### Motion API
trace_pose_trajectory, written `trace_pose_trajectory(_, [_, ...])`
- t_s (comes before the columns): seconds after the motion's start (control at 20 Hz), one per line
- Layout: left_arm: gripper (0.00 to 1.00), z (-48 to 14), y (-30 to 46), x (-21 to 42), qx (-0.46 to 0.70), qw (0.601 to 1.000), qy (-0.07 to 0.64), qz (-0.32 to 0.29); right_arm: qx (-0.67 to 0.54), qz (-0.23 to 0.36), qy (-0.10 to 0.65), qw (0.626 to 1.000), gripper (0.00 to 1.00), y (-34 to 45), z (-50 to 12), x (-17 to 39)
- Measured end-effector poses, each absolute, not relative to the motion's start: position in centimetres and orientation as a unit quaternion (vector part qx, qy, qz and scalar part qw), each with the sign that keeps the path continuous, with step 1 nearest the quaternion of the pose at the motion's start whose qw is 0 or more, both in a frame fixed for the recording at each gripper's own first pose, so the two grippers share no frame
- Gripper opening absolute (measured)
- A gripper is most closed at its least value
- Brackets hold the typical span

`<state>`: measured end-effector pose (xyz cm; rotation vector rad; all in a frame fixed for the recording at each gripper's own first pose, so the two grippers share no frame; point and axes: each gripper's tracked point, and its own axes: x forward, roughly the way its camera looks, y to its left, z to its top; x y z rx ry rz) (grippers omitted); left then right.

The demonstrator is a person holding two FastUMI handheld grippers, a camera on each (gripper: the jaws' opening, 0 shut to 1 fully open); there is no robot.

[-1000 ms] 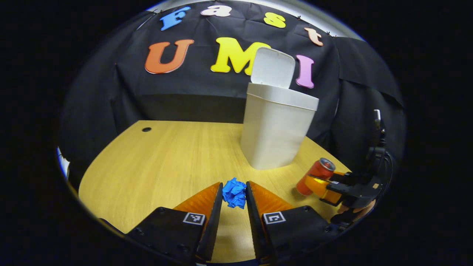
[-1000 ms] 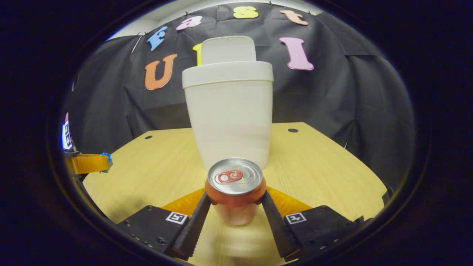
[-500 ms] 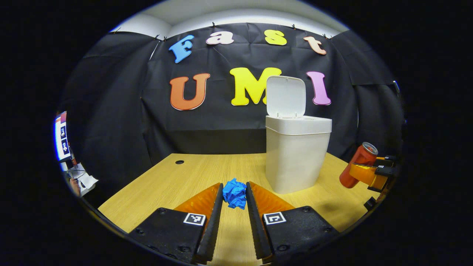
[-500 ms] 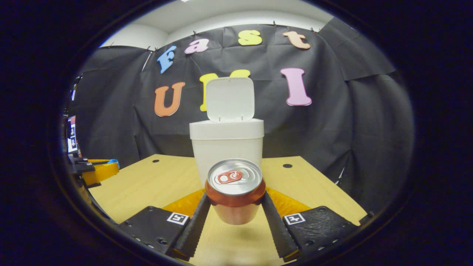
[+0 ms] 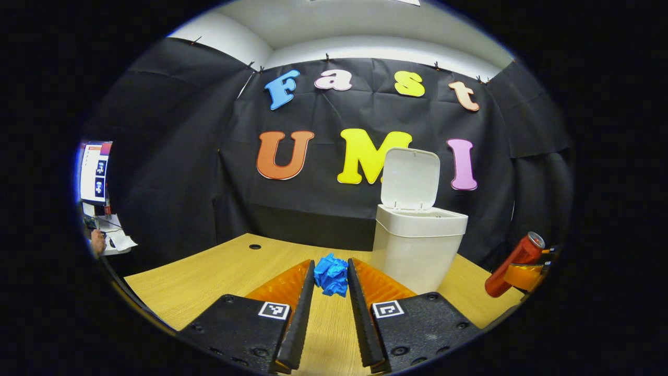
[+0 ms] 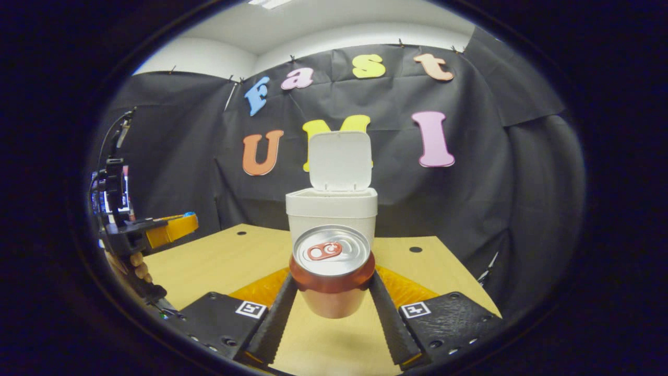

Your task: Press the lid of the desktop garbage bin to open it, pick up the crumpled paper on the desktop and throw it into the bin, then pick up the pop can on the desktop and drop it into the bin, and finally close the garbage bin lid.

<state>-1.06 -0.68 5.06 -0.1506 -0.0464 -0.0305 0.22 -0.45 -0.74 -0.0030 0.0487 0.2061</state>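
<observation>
The crumpled paper (image 5: 332, 274) is pinched between the fingers of the left claw (image 5: 331, 277), held above the bench (image 5: 209, 277) short of the bin (image 5: 417, 245), whose lid (image 5: 410, 178) stands open. The pop can (image 6: 333, 269) is clamped upright in the right claw (image 6: 334, 284). The paper is best carried over the bin's mouth before being released, with the can kept back.

A wooden desk (image 5: 209, 277) with cable holes (image 5: 254, 246); a monitor (image 5: 95, 171) off left.

The bin (image 6: 331, 215) looks like smooth matt plastic, the bench (image 5: 219, 271) pale grained wood, the can (image 6: 332, 269) shiny metal on top, the paper (image 5: 332, 274) creased and rough.
</observation>
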Motion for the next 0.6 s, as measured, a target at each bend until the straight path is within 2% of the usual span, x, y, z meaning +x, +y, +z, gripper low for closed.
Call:
trace_pose_trajectory(0.1, [0.43, 5.3, -1.1, -1.0, -0.084, 0.996, -0.01, -0.022, 0.008, 0.097, 0.029, 0.995, 0.78, -1.6, -0.9, 0.8])
trace_pose_trajectory(0.3, [0.43, 7.7, -2.8, 0.5, -0.071, 0.997, -0.023, -0.024, 0.042, 0.129, 0.055, 0.989, 0.8, -1.8, -1.5, 0.9])
trace_pose_trajectory(0.35, [0.39, 8.1, -3.3, 0.8, -0.07, 0.997, -0.022, -0.025, 0.049, 0.128, 0.058, 0.989, 0.77, -2.2, -1.5, 0.9])
trace_pose_trajectory(0.4, [0.43, 8.5, -3.9, 1.0, -0.074, 0.997, -0.021, -0.029, 0.051, 0.125, 0.058, 0.989, 0.78, -2.6, -1.4, 1.0])
trace_pose_trajectory(0.6, [0.43, 11.5, -6.5, 3.6, -0.042, 0.997, -0.037, -0.045, 0.07, 0.14, 0.058, 0.986, 0.78, -2.2, -0.9, 0.6])
